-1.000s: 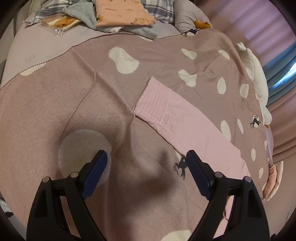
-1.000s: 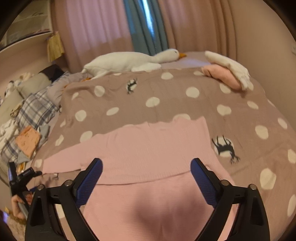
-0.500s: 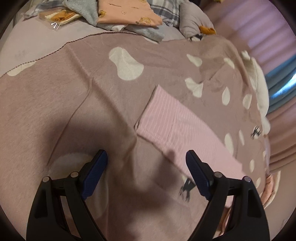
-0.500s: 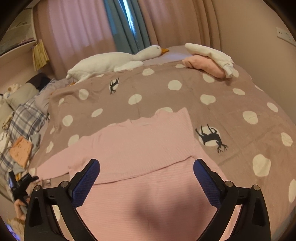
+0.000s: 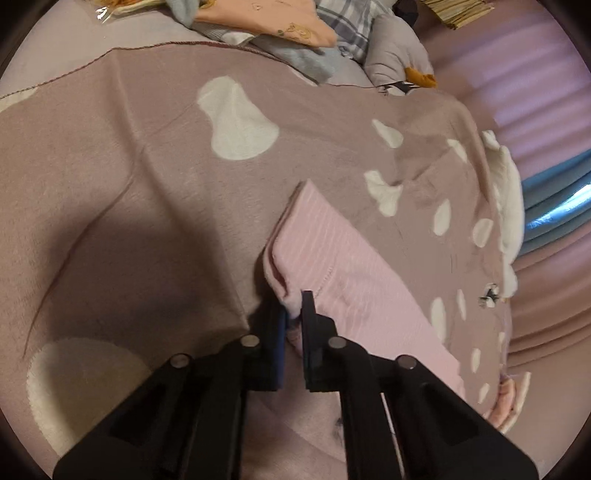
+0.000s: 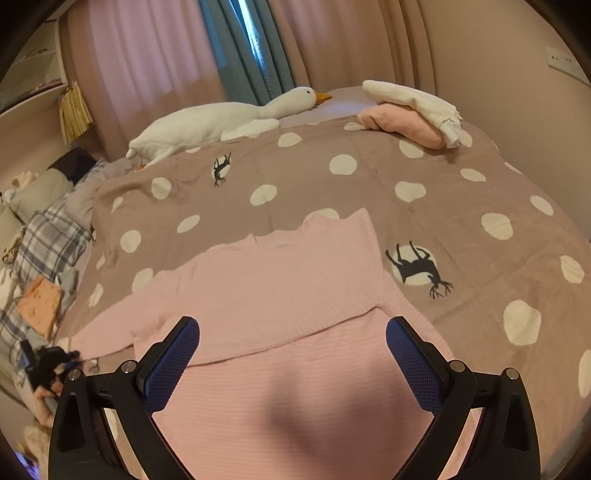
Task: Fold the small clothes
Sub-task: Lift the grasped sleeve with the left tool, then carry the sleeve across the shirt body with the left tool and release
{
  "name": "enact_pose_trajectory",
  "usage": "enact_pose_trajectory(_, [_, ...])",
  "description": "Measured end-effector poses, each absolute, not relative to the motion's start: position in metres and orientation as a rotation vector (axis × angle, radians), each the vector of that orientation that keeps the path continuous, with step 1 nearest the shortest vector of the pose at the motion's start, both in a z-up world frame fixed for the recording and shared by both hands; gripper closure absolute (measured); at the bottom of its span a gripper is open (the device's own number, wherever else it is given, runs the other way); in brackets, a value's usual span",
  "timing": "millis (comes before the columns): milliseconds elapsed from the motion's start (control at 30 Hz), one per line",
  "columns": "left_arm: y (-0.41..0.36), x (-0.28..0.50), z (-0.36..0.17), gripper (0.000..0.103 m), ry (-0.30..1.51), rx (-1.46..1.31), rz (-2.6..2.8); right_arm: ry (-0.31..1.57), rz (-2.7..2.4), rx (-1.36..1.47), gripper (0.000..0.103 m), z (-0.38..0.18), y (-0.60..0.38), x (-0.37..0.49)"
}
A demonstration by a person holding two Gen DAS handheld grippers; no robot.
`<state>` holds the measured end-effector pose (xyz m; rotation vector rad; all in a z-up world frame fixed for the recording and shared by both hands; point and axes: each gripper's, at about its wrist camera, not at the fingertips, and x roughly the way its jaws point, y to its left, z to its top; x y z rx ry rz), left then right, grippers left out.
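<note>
A pink ribbed sweater (image 6: 280, 295) lies flat on the spotted mauve blanket (image 6: 443, 221), its lower part folded up over the body. Its left sleeve (image 5: 351, 280) stretches out across the blanket in the left wrist view. My left gripper (image 5: 293, 314) is shut on the cuff end of that sleeve, which bunches between the fingers. The left gripper also shows small at the sleeve end in the right wrist view (image 6: 48, 363). My right gripper (image 6: 291, 354) is open and empty, just above the folded lower part of the sweater.
A white goose plush (image 6: 221, 122) lies along the far edge. Folded pink and white clothes (image 6: 410, 114) sit at the far right corner. A pile of plaid, orange and grey clothes (image 5: 280, 29) lies beyond the blanket's edge. Curtains hang behind the bed.
My left gripper moved forward to the sleeve cuff and shut on it; it was open before. My right gripper stayed open and shifted slightly over the sweater.
</note>
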<state>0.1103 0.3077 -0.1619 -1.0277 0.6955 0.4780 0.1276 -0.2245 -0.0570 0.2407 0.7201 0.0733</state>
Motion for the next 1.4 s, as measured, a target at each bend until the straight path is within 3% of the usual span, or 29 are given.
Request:
enact_pose_trajectory(300, [0.276,0.109,-0.094,0.098,0.578,-0.921,0.43,0.685,0.053,0.217,0.003,-0.053,-0.23,0.123])
enact_pose_trajectory(800, [0.176,0.13,-0.015,0.098,0.581,-0.72,0.24,0.664,0.037,0.261,0.003,-0.052,-0.252,0.112])
enact_pose_trajectory(1400, [0.038,0.157,-0.008,0.098,0.696,-0.471,0.001,0.655,0.02,0.308,0.003,-0.054,-0.279,0.1])
